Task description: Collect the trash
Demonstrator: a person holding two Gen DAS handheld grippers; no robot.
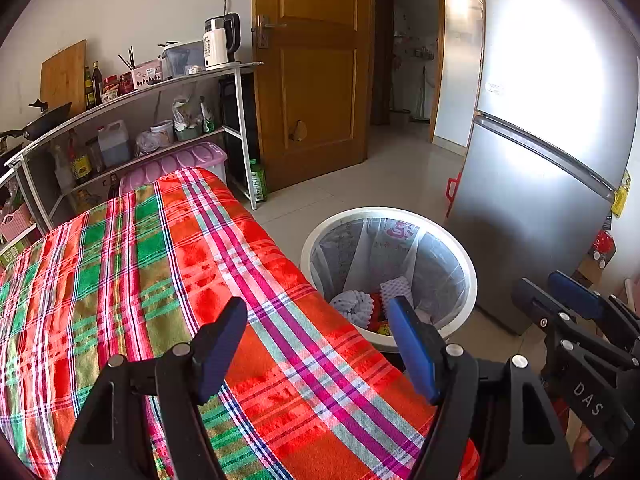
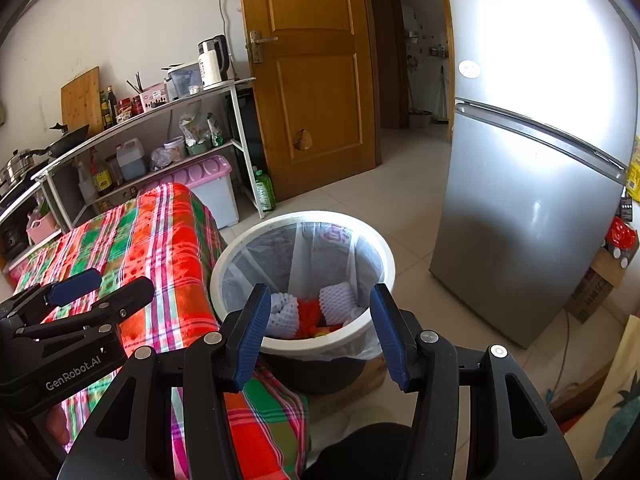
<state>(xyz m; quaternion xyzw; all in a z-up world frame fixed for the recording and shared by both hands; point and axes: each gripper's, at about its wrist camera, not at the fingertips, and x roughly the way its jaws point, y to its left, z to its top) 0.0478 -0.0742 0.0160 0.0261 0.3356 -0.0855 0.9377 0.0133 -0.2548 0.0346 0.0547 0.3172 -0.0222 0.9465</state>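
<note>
A white trash bin (image 1: 472, 276) lined with a clear bag stands on the floor beside the table; it also shows in the right wrist view (image 2: 384, 256). Inside lie white foam fruit nets (image 2: 338, 298) and red and yellow scraps (image 2: 308, 314); the nets also show in the left wrist view (image 1: 354, 306). My left gripper (image 1: 316, 340) is open and empty over the table's near corner. My right gripper (image 2: 318, 328) is open and empty just above the bin's near rim. Each gripper shows in the other's view: the right one (image 1: 576, 300) and the left one (image 2: 100, 288).
The table wears a red, green and pink plaid cloth (image 1: 160, 280). A silver fridge (image 1: 552, 184) stands right of the bin. A metal shelf (image 1: 132, 120) with bottles, a kettle and a pan lines the wall. A wooden door (image 1: 316, 72) and tiled floor lie beyond.
</note>
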